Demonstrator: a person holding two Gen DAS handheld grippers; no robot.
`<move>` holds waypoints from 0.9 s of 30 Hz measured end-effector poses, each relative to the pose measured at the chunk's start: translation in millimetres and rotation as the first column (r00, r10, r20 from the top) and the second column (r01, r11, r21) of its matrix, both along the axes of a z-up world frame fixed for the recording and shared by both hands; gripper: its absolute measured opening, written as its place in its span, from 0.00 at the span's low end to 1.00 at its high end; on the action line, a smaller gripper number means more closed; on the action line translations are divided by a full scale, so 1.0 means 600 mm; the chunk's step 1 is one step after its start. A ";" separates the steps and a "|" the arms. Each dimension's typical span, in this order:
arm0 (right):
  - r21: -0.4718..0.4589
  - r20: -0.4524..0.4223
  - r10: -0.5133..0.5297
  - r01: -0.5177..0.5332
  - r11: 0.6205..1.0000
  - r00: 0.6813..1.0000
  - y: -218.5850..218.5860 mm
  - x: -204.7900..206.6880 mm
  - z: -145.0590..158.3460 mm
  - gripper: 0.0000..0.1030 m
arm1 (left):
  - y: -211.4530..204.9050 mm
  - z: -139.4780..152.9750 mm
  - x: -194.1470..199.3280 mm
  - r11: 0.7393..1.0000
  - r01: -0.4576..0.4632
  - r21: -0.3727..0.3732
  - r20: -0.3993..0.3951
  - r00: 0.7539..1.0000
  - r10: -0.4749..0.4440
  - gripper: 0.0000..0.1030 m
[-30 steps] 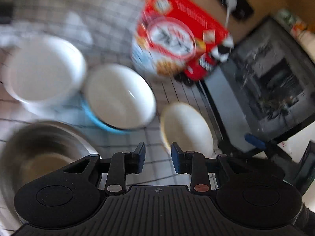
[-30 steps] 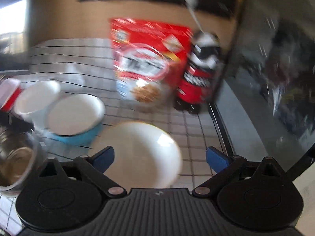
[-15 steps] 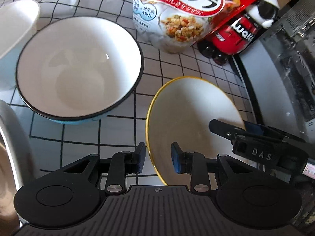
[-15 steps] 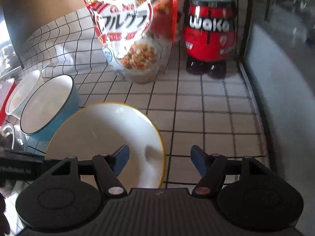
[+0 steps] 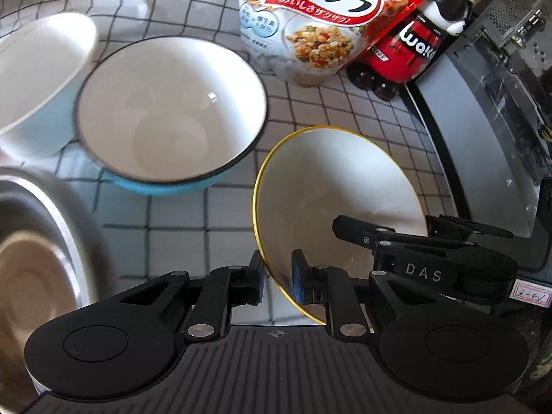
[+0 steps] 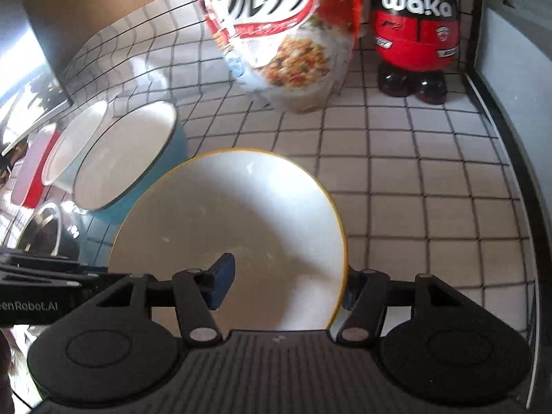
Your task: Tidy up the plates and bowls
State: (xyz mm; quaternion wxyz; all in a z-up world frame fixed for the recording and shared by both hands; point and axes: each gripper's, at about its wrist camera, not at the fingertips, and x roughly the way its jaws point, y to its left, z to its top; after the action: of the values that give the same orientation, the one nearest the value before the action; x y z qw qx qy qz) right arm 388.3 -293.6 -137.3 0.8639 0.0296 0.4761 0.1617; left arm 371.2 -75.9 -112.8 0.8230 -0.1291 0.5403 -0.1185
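A white bowl with a yellow rim (image 5: pixel 331 193) (image 6: pixel 234 227) sits on the tiled counter. My left gripper (image 5: pixel 277 281) straddles its near-left rim, one pad inside and one outside, with a small gap still showing. My right gripper (image 6: pixel 286 284) is open and straddles its right rim, one pad (image 6: pixel 220 274) over the bowl's inside. A blue bowl with a white inside (image 5: pixel 169 114) (image 6: pixel 120 158) stands to the left. A white bowl (image 5: pixel 38 82) sits beyond it. The right gripper's body (image 5: pixel 431 262) shows in the left wrist view.
A steel bowl (image 5: pixel 38 255) lies at the near left. A cereal bag (image 5: pixel 310 17) and a red bottle figure (image 6: pixel 414 27) stand at the back. A dark appliance (image 5: pixel 500 110) borders the counter on the right.
Both grippers have moved down and in onto the yellow-rimmed bowl. The left jaws now straddle its left rim, the right jaws its right rim.
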 end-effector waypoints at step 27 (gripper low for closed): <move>0.038 -0.089 0.063 -0.060 0.997 0.994 0.091 -0.104 -0.004 0.66 | 0.075 0.008 -0.066 0.998 0.046 0.045 -0.064 0.997 -0.043 0.18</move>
State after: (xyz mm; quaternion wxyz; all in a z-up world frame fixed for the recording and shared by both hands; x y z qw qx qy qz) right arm 326.1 -239.2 -139.9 0.8354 0.0373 0.5124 0.1951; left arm 331.5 -31.1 -107.8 0.8055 -0.1013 0.5713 -0.1202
